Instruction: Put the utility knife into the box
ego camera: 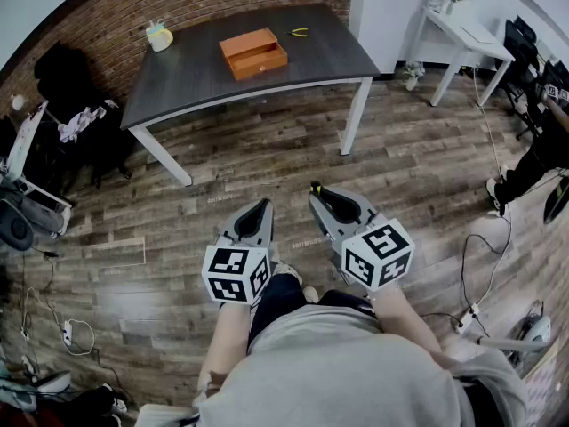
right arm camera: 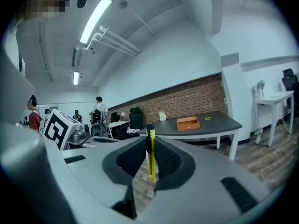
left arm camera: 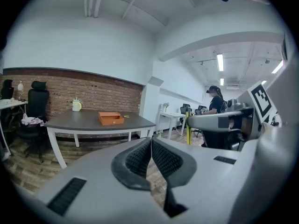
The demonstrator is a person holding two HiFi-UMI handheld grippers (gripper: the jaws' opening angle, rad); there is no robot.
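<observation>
An orange box (ego camera: 253,53) lies on the dark grey table (ego camera: 196,78), far ahead of me across the wooden floor. It also shows small in the left gripper view (left arm camera: 111,118) and the right gripper view (right arm camera: 188,123). My right gripper (ego camera: 322,196) is shut on a yellow utility knife (right arm camera: 151,162), which stands upright between the pads; its tip (ego camera: 315,186) pokes out past the jaws. My left gripper (ego camera: 264,206) is shut with nothing in it (left arm camera: 151,141). Both grippers are held side by side at waist height, pointing toward the table.
A yellow-handled tool (ego camera: 300,33) and a pale cup (ego camera: 160,36) also sit on the table. Black office chairs (ego camera: 62,69) stand at the left, and a white desk (ego camera: 462,34) at the back right. A person (ego camera: 542,149) is at the right edge. Cables trail on the floor (ego camera: 53,327).
</observation>
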